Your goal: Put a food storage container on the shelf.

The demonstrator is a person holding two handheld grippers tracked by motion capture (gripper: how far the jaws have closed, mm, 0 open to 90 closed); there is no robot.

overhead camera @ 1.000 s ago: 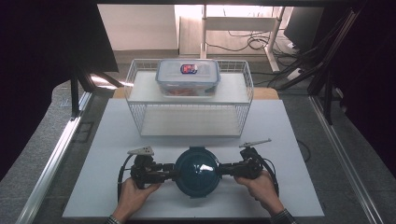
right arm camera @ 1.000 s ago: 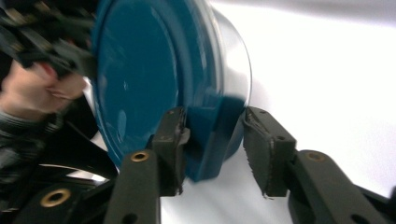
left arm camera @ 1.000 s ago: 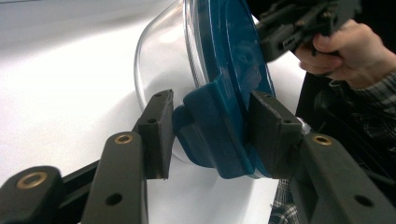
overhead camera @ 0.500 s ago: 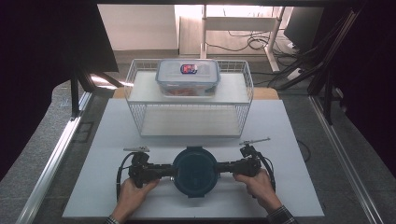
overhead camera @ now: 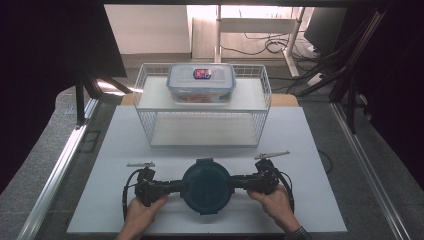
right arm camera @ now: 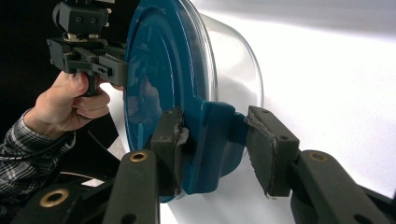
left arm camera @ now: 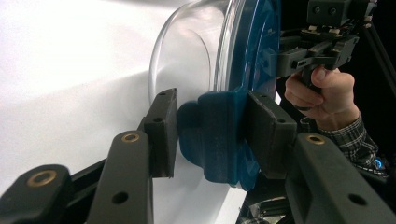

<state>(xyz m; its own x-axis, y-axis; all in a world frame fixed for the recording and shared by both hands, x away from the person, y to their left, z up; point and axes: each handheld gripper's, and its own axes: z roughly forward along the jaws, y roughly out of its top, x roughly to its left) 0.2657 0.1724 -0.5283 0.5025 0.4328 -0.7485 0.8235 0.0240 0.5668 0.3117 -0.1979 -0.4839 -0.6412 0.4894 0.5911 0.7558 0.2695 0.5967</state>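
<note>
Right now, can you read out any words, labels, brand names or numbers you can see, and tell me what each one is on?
No text can be read.
Red and blue label on the lid of the clear rectangular food container on top of the white wire rack: too small and blurred to read.
Round glass container with the blue lid, held between both grippers: no lettering visible in any view.

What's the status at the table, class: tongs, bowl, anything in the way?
Left tongs and right tongs each around a side latch of the lidded bowl. Bowl on table. Wire rack behind, not in the way.
</note>
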